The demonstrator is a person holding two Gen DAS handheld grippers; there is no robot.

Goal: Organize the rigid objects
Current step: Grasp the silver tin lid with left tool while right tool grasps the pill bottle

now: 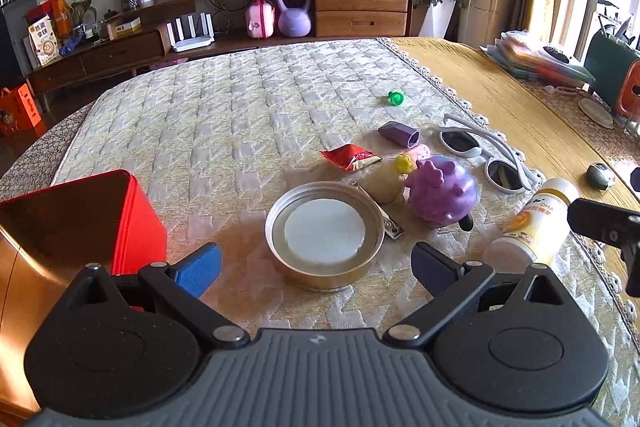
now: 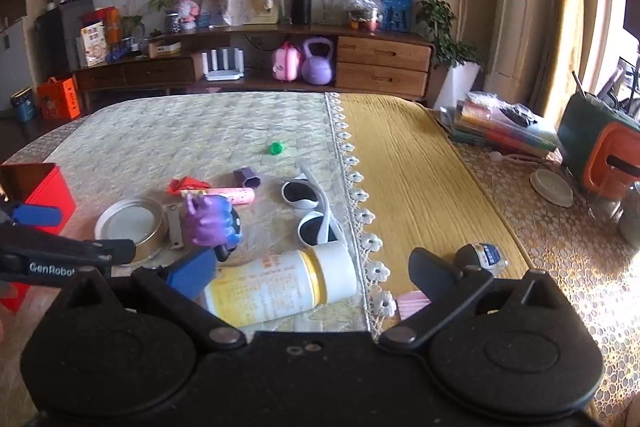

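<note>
Now both jaws gape empty, round tin lid (image 1: 323,234) ahead, white bottle (image 2: 280,283) beside purple toy (image 2: 210,221).

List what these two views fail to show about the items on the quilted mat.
- Red box: the left wrist view shows its opening but not the inside, which is dark and cut by the frame edge.
- Nail clipper: largely behind the round tin lid, left wrist view.
- White bottle: label print too blurred to read, right wrist view.
- Pink item: hidden by the right hand-held gripper.
</note>
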